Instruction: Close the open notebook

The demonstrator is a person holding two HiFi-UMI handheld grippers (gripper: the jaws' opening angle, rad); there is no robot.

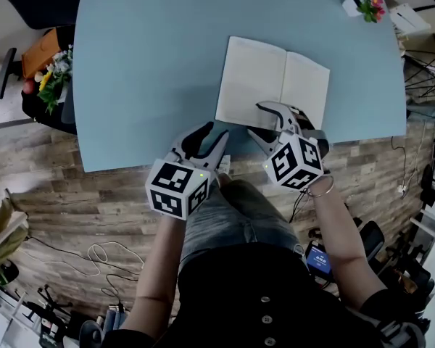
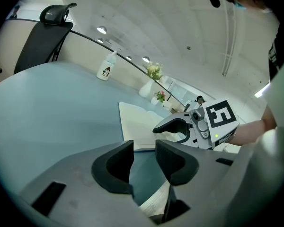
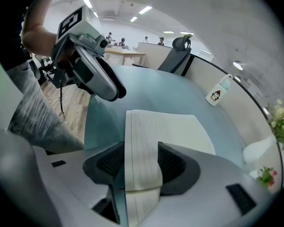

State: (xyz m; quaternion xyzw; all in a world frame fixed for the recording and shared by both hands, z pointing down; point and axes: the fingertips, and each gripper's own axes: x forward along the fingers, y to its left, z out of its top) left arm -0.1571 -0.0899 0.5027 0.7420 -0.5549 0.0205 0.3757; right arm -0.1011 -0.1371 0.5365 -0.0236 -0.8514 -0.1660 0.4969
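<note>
Notebook: open, flat by the near edge of the surface. Right tongs wide astride its near page edge. Left tongs narrowly parted, empty, just left. Broad surface beyond.

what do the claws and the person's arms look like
The left claw and right claw are light grey with black pads; each carries a white cube with black square markers and a green light. A bracelet circles the right wrist.
</note>
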